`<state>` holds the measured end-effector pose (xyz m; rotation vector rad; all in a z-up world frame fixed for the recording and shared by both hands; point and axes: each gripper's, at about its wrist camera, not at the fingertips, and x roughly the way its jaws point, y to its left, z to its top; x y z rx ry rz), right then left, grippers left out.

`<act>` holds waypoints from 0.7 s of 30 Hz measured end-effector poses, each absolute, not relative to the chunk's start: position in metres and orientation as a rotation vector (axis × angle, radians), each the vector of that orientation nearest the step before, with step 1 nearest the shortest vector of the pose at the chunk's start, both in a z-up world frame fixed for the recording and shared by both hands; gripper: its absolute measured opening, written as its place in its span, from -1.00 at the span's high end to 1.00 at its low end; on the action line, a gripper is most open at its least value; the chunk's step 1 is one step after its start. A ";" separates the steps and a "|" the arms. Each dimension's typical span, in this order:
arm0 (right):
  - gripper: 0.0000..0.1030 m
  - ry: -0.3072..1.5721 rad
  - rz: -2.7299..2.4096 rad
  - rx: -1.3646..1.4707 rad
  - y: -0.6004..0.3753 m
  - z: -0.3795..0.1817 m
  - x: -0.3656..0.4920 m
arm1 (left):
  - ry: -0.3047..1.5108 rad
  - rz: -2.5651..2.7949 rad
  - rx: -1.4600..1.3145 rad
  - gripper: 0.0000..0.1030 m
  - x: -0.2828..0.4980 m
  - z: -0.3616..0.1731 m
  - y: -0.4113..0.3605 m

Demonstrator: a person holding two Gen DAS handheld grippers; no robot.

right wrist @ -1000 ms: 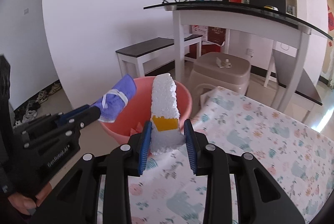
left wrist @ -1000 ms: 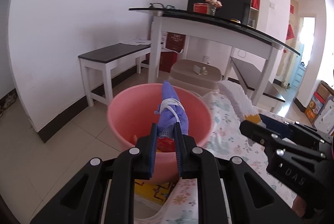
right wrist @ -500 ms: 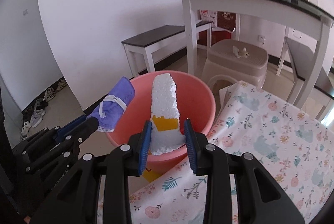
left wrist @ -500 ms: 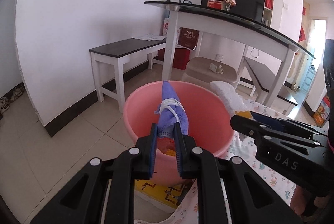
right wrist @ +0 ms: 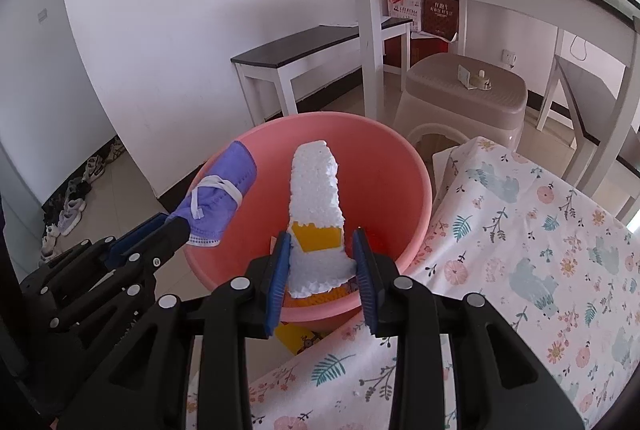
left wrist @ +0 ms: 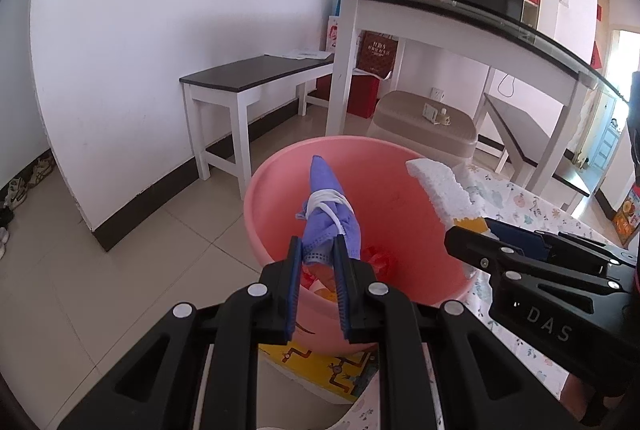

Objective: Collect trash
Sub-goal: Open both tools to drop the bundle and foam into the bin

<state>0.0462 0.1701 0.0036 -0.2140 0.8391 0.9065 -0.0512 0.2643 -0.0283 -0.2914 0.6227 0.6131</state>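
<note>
My left gripper (left wrist: 316,250) is shut on a rolled purple face mask (left wrist: 330,205) tied with its white loop, held over the pink plastic basin (left wrist: 276,181). My right gripper (right wrist: 320,242) is shut on a white foam chunk (right wrist: 316,189) with a yellow label, which also hangs over the pink basin (right wrist: 400,165). Red and orange scraps lie in the basin's bottom (left wrist: 376,258). Each gripper appears in the other's view: the right gripper (left wrist: 472,230) at right, the left gripper (right wrist: 180,226) at left with the mask (right wrist: 220,197).
The basin stands on the tiled floor beside a surface with a floral cloth (right wrist: 520,250). Behind it are a beige plastic stool (right wrist: 464,89), a white bench (left wrist: 248,77) and a glass-topped table (left wrist: 440,1). Shoes (right wrist: 72,205) lie by the wall.
Both grippers have come closer to the basin and tipped downward, so the mask and the foam chunk now hang over its inside. Neither grip has changed.
</note>
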 end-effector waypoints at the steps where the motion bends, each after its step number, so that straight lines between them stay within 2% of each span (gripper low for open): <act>1: 0.37 0.843 0.905 -0.214 0.171 0.003 0.047 | 0.627 0.615 -0.292 0.71 -0.049 -0.029 0.265; 21: 0.37 0.890 0.889 -0.257 0.193 -0.013 0.051 | 0.678 0.631 -0.302 0.71 -0.030 -0.041 0.279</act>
